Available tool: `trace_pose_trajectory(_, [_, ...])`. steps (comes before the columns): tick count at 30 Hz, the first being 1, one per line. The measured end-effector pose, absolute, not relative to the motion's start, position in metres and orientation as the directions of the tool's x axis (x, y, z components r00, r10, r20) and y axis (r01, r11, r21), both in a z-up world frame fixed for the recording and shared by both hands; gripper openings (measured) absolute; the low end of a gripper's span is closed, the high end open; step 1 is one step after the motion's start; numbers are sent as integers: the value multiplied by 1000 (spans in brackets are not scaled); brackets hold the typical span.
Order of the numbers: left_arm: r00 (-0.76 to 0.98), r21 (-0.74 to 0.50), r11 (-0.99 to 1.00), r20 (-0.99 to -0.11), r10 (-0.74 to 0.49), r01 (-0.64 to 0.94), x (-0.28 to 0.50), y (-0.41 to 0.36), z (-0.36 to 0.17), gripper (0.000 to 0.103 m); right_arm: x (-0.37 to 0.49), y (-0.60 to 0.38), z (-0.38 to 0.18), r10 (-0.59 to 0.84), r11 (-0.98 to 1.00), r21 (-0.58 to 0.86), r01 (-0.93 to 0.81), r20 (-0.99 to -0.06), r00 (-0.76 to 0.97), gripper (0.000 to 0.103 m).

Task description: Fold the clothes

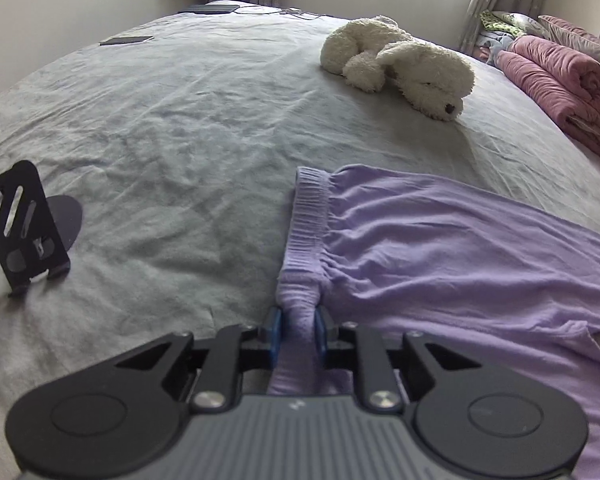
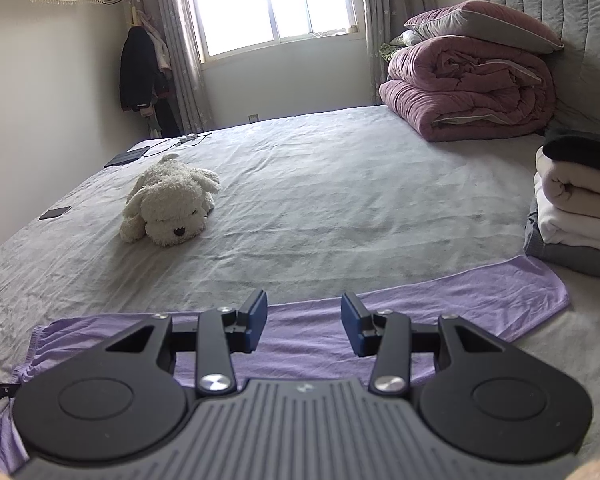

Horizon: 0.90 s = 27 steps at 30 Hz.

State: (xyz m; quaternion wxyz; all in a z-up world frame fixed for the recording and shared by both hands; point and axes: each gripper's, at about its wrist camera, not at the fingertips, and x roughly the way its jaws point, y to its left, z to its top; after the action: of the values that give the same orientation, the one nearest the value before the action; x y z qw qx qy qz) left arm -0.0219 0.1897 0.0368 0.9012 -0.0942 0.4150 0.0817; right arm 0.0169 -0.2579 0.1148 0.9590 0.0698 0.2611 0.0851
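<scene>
A: The left gripper point(image 1: 298, 326), tilted downward at bottom centre, pinches the waistband of the lilac trousers point(image 1: 440, 240) between its blue pads.

B: The right gripper point(image 2: 304, 324) hovers over them, jaws apart, empty. The trousers lie across the grey bedsheet point(image 2: 340, 184); a plush dog point(image 2: 168, 204) lies centre-left.

- You're looking across a wide bed point(image 2: 320, 184) under a wrinkled grey sheet.
- Facing you, a bright window point(image 2: 272, 4) pours in daylight between patterned curtains point(image 2: 172, 40).
- A padded grey headboard point(image 2: 580, 20) stands to your right.
- Pale bare walls point(image 2: 52, 100) surround you; dark coats point(image 2: 138, 70) hang in the corner.
</scene>
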Motion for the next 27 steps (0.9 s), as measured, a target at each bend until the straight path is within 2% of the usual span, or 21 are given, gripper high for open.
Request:
trace_pose_trajectory(2, [640, -171, 948, -767, 43, -269, -27, 203, 40, 38, 17, -259, 115, 199, 976, 181, -125, -486, 851, 45])
trace_pose_trajectory(9, [644, -405, 822, -762, -62, -400, -72, 234, 48, 40, 19, -267, 117, 199, 974, 196, -117, -480, 854, 45])
trace_pose_trajectory(16, [669, -517, 732, -735, -113, -445, -134, 225, 43, 41, 15, -272, 120, 202, 972, 207, -115, -468, 860, 45])
trace_pose_trajectory(22, [682, -504, 735, -727, -78, -454, -117, 211, 33, 40, 10, -278, 121, 197, 971, 213, -108, -462, 865, 45])
trace_pose_trajectory(23, [679, -487, 736, -733, -51, -470, -113, 210, 32, 35, 9, -279, 121, 198, 971, 215, -108, -460, 865, 45])
trace_pose_trajectory(24, [674, -465, 741, -738, -22, -485, -111, 210, 32, 16, 9, -279, 122, 199, 970, 216, -109, -458, 867, 45])
trace_pose_trajectory(27, [679, -429, 755, -734, 30, -497, -115, 209, 35, 11, 8, -283, 123, 200, 969, 221, -109, -450, 870, 45])
